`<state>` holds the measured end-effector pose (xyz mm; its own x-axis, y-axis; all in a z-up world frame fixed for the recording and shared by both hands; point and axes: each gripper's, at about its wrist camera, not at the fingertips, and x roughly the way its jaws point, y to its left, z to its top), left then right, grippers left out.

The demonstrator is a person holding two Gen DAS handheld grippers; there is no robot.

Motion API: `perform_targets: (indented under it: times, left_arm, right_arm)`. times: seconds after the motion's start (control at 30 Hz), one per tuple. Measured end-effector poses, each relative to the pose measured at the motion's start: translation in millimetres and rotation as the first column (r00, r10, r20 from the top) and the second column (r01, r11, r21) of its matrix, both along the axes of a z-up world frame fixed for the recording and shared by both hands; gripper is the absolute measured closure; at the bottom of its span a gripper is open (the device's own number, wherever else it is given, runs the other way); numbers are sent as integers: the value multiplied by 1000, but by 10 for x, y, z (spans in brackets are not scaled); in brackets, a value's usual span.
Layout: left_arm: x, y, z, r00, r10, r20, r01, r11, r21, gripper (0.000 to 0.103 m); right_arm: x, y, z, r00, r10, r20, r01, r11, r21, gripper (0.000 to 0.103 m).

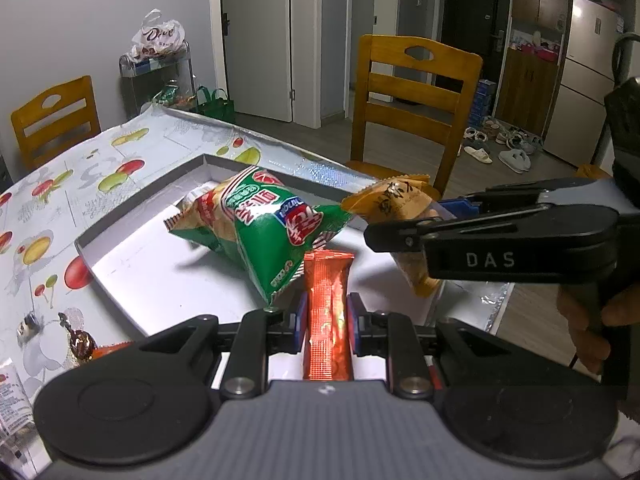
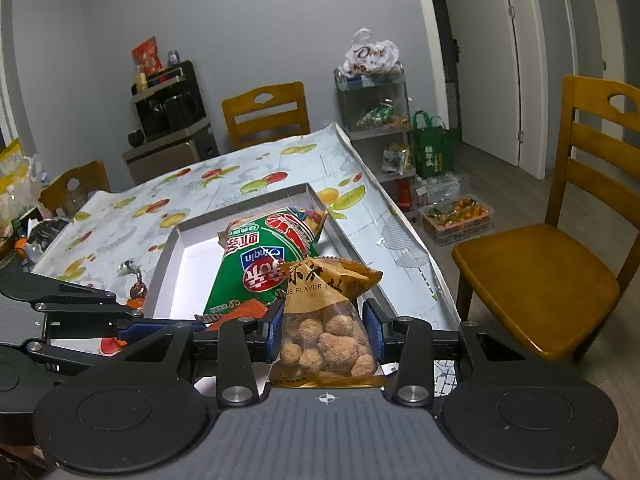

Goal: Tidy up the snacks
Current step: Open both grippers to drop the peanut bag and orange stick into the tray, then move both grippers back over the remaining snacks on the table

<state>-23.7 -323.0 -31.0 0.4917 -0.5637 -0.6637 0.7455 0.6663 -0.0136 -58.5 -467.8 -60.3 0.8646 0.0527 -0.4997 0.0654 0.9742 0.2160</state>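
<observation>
We see a green, red and white chip bag (image 1: 256, 232), an orange-red foil stick pack (image 1: 328, 320), a yellow-orange pouch (image 2: 326, 320) with a clear window on brown balls, a white-floored tray (image 1: 132, 264), and a red-and-green fruit-print tablecloth (image 1: 80, 176).

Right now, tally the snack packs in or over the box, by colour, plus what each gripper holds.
Green: 1, chip bag lying in the white box
Orange-red: 1, stick pack, clamped in left gripper
Yellow: 1, pouch of round balls, clamped in right gripper
Total: 3
</observation>
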Motion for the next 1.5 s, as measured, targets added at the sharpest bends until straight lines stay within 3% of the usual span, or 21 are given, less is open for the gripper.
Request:
perform_targets:
  times: [0.37,0.53,0.6,0.67,0.77,0.83,0.9,1.1,1.3,1.5]
  left_arm:
    - [72,31,-56,1000,-12,-22,11,1000,-21,86]
    - [82,76,-55,1000,-5,-22,4,999,-35,85]
    - [93,124,-44,1000,0,-31,-1,999,-53,84]
    - [88,196,-22,999,4,-38,-7,997,-76,80]
    - [58,320,30,1000,7,-27,-10,994,-111,54]
    - [16,408,79,1000,16,-4,-16,991,-136,27]
    - [-33,495,130,1000,18,23,-14,986,-163,18]
    - [-149,836,246,995,46,87,-31,986,-164,17]
    - [-179,1396,299,979,155,133,-133,978,-163,15]
    - [-43,2095,201,938,340,73,-324,930,-174,13]
  right_arm:
    - [97,41,-27,1000,-26,-11,26,1000,-16,59]
    - [67,73,34,999,-27,16,28,999,-29,39]
    - [53,77,61,999,-31,27,32,999,-26,27]
    - [35,81,91,999,-31,37,31,999,-11,18]
    - [-9,113,143,998,-17,57,17,1000,6,12]
    - [-27,165,195,997,-11,76,11,1000,3,11]
    - [-52,199,240,995,-8,98,8,1000,4,10]
    - [-77,365,432,989,11,149,-14,1000,19,8]
    - [-79,702,561,974,66,218,-77,996,39,4]
    - [66,1230,583,964,171,203,-174,985,-2,3]
